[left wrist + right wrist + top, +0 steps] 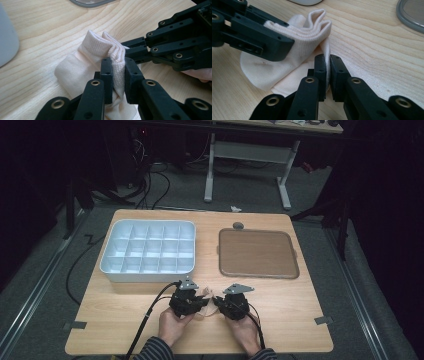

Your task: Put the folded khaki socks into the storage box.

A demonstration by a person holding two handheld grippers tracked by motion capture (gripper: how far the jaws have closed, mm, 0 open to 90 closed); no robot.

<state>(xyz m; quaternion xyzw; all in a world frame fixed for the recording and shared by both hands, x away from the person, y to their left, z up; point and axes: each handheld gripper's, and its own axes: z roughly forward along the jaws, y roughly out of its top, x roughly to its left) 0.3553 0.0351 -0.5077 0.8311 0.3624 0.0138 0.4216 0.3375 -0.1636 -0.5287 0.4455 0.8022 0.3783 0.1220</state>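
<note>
While gripping with the left gripper, pinches a thick fold of ribbed cuff on the sock between narrow jaws, pads pressed well into the knit. Does much the same with the right gripper: jaws almost together, nipping a thin edge of fabric just beside that cuff, tip to tip with the left.

Looks like the step of folding or bundling, with both grips set and nothing lifted yet. Calls next, most likely, for drawing the cuff over the body of the sock, or spreading it, with both pinches kept firm. Needs an even pull from each side. Risks losing the right-hand hold first, being only a thin bite of cloth. Then probably means carrying the bundle up and over to the white divided box, whose compartments all look bare.

Shows up as pale cream-pink, soft and limp. Has close ribbing at the cuff and a smoother knit over the foot. Lies mostly flat on the table, toe end rounded, cuff raised and bunched into folds where the grippers meet. Sits by the near edge, just in front of the box without touching it. Lies well apart from the brown tray on the far right.
</note>
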